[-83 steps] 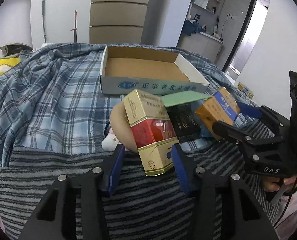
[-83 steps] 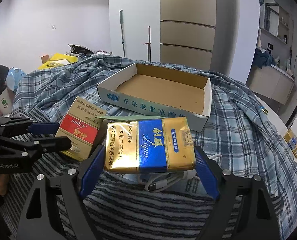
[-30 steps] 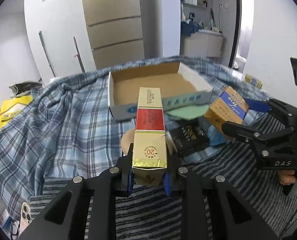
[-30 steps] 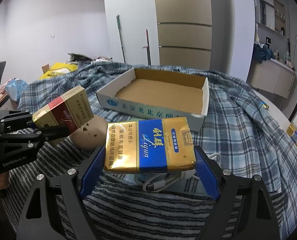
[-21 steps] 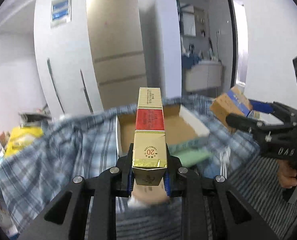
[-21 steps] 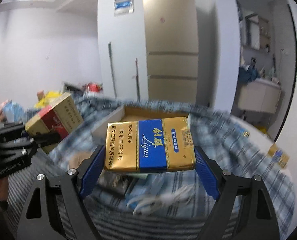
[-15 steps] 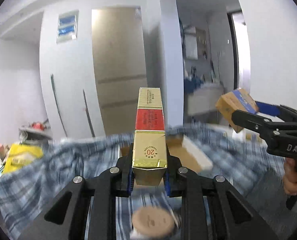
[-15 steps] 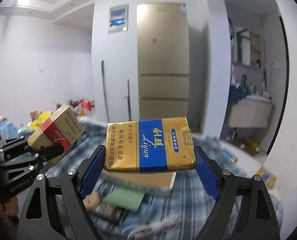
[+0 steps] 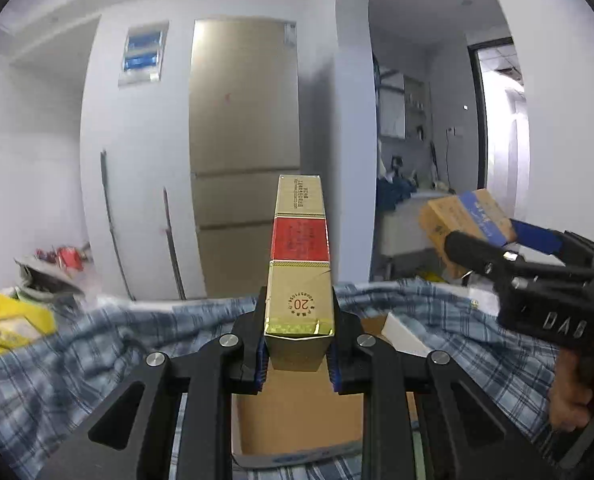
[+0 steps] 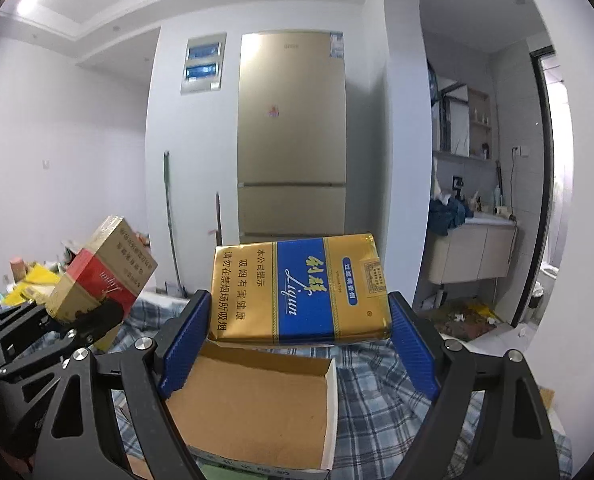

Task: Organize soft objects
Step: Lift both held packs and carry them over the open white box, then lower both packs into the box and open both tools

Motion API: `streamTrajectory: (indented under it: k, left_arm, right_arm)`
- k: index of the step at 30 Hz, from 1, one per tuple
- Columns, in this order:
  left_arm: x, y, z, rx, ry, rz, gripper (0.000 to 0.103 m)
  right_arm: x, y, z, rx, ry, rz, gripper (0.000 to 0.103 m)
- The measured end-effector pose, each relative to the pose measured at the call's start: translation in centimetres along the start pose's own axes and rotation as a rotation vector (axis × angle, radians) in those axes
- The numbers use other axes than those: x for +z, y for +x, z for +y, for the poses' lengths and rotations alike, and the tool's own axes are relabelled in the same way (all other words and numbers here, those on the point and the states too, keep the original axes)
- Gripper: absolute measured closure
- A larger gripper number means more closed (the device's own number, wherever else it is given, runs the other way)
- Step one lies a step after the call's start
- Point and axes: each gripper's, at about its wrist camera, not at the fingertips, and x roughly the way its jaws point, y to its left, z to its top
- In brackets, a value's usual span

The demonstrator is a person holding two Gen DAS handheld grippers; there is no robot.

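Observation:
My left gripper [image 9: 299, 350] is shut on a gold and red cigarette pack [image 9: 300, 276], held end-on across its narrow sides. The same pack [image 10: 103, 278] shows at the left of the right wrist view. My right gripper [image 10: 299, 334] is shut on a gold and blue soft cigarette pack [image 10: 299, 290], gripped across its long width; that pack [image 9: 467, 216] appears at the right of the left wrist view. Both packs hang in the air above an open cardboard tray [image 10: 253, 404], whose brown floor [image 9: 297, 412] lies under the left pack.
The tray sits on a blue plaid cloth [image 10: 381, 392] over the table. A person's hand [image 9: 577, 396] holds the right gripper's handle. A beige refrigerator [image 10: 293, 136] and mop handles stand behind; a counter [image 10: 473, 248] is at the far right.
Both grippers rose and tilted upward with their packs, moving toward and over the tray. The loose items on the striped cloth dropped out of view.

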Motion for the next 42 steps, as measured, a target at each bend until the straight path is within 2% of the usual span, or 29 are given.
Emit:
streamTrajectory:
  k: [7, 14, 16, 20, 25, 27, 28, 29, 30, 34, 38, 42]
  left_arm:
    - [-2.5, 2.0, 0.2, 0.000, 0.021, 0.045, 0.079]
    - [-3.5, 3.8, 1.7, 0.001, -0.031, 0.132, 0.079]
    - [-3.8, 4.4, 1.8, 0.034, -0.019, 0.169, 0.079]
    - [-4.4, 5.4, 2.1, 0.033, -0.024, 0.239, 0.079]
    - [-4.9, 6.0, 2.3, 0.027, -0.038, 0.287, 0.078]
    - [-5.1, 6.3, 2.3, 0.041, -0.029, 0.309, 0.074]
    - [-5.1, 6.3, 2.3, 0.050, -0.027, 0.312, 0.065]
    - [-5.1, 6.4, 2.4, 0.048, -0.026, 0.308, 0.050]
    - [-5.1, 6.3, 2.4, 0.047, -0.026, 0.300, 0.046]
    - [-4.8, 5.7, 2.3, 0.053, -0.020, 0.271, 0.038]
    - [-4.1, 4.7, 2.0, 0.064, -0.023, 0.268, 0.038]
    - [-2.3, 2.0, 1.6, 0.061, -0.009, 0.210, 0.038]
  right_arm:
    - [-2.8, 3.0, -0.2, 0.023, -0.003, 0.134, 0.018]
    - [-4.5, 5.1, -1.2, 0.037, 0.017, 0.242, 0.018]
    - [-4.8, 5.4, -1.3, 0.042, 0.011, 0.265, 0.018]
    - [-5.5, 6.6, -1.2, 0.068, 0.018, 0.337, 0.018]
    - [-6.1, 7.1, -1.0, 0.078, 0.006, 0.373, 0.018]
    - [-6.2, 7.2, -0.9, 0.073, 0.007, 0.376, 0.017]
    - [-6.1, 7.3, -1.1, 0.066, 0.007, 0.378, 0.015]
    - [-6.2, 7.3, -1.1, 0.062, 0.007, 0.379, 0.013]
    - [-6.2, 7.4, -1.1, 0.060, 0.007, 0.379, 0.010]
    - [-6.1, 7.3, -1.1, 0.058, 0.004, 0.373, 0.009]
    - [-5.5, 6.7, -1.2, 0.063, 0.012, 0.360, 0.009]
    - [-4.2, 5.4, -1.4, 0.073, 0.034, 0.342, 0.009]
